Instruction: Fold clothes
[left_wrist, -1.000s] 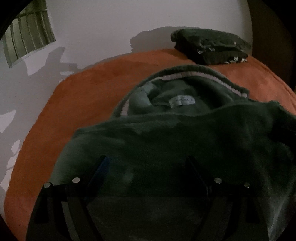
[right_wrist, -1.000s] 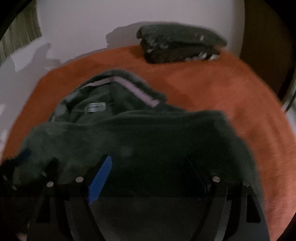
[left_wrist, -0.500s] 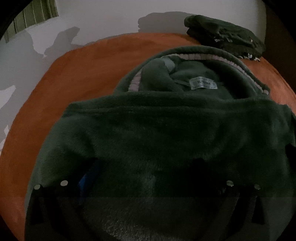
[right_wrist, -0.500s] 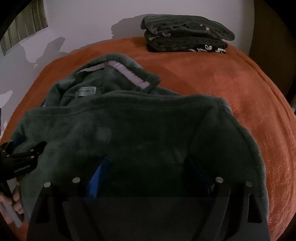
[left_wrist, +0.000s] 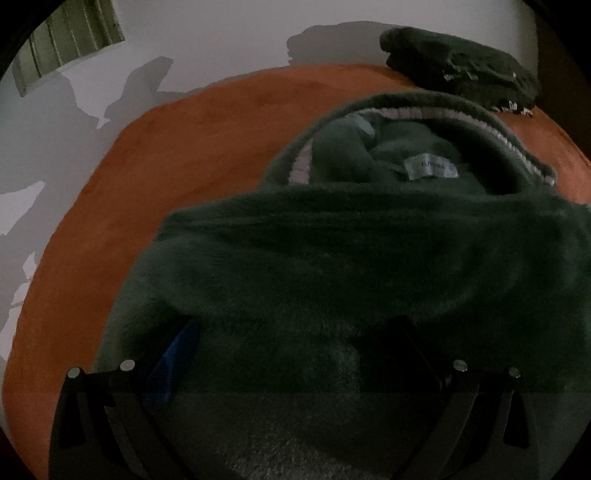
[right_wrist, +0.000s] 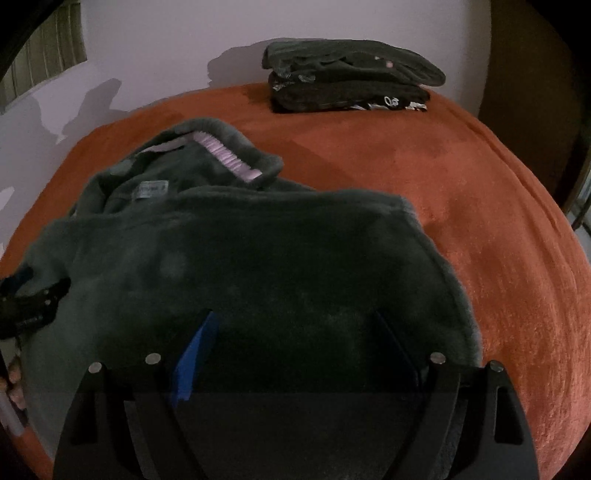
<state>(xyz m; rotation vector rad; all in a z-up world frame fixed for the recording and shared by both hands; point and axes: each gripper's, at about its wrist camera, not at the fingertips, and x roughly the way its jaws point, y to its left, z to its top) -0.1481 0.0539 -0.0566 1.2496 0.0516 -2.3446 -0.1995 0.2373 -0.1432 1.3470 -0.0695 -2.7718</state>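
A dark green fleece garment (left_wrist: 332, 258) lies on the orange bed cover (left_wrist: 184, 147). Its lower half is folded up toward the collar, where a white label (left_wrist: 430, 170) shows inside. My left gripper (left_wrist: 295, 332) hovers over the near left part of the fold, jaws wide apart, with fleece lying loose between the fingers. My right gripper (right_wrist: 295, 321) stands open over the near right part of the garment (right_wrist: 258, 251), with fabric under it. The right wrist view catches the left gripper (right_wrist: 33, 299) at the garment's left edge.
A stack of folded dark clothes (right_wrist: 347, 81) sits at the far edge of the bed cover (right_wrist: 480, 184), against a white wall; the left wrist view shows the same stack (left_wrist: 461, 70). A slatted window (left_wrist: 70, 40) is at upper left. A hand (right_wrist: 11, 384) shows at the left edge.
Both grippers have come down toward the garment, and the folded half has settled flat on it. The left fingers stand wider apart than a second ago.
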